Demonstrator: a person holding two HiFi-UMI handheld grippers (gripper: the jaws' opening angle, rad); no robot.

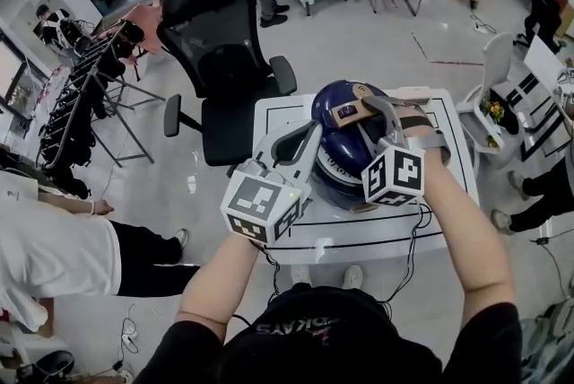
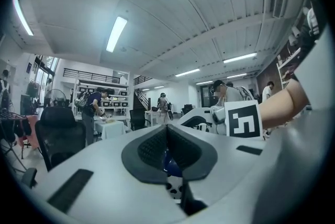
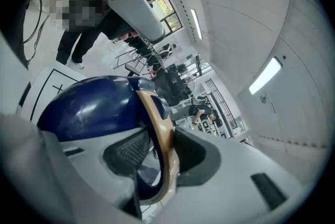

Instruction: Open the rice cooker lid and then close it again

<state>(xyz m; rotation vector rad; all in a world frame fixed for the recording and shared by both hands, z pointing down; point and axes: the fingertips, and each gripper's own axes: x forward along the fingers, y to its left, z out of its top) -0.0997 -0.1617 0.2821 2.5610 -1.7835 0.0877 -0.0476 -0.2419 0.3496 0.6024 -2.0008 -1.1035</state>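
Forearms and a dark shirt fill the bottom of the head view, and beyond them both tools reach to the rice cooker [image 1: 336, 149], a blue dome that sits toward the middle of a small white table [image 1: 359, 230] marked with black lines. The left gripper [image 1: 309, 135] lies level by the cooker's left flank. The right gripper [image 3: 157, 149] comes in from the other side and angles down over the top. Its own view shows what the head view cannot: the tan handle [image 3: 157, 113] runs up between the jaws and rests against one pad, while daylight shows at the other. So this claw straddles the handle without clenching it, probably lining up to take it and work the lid. The left gripper view shows its two pads pressed together with nothing caught in them, only a sliver of blue beyond. A clenched, empty claw beside the body looks meant as a blunt brace, to keep the cooker from sliding. That view also catches the other tool's marker cube [image 2: 243, 119]. Only the head view gives the layout. No view shows the lid seam clearly, though the lid appears to be down.
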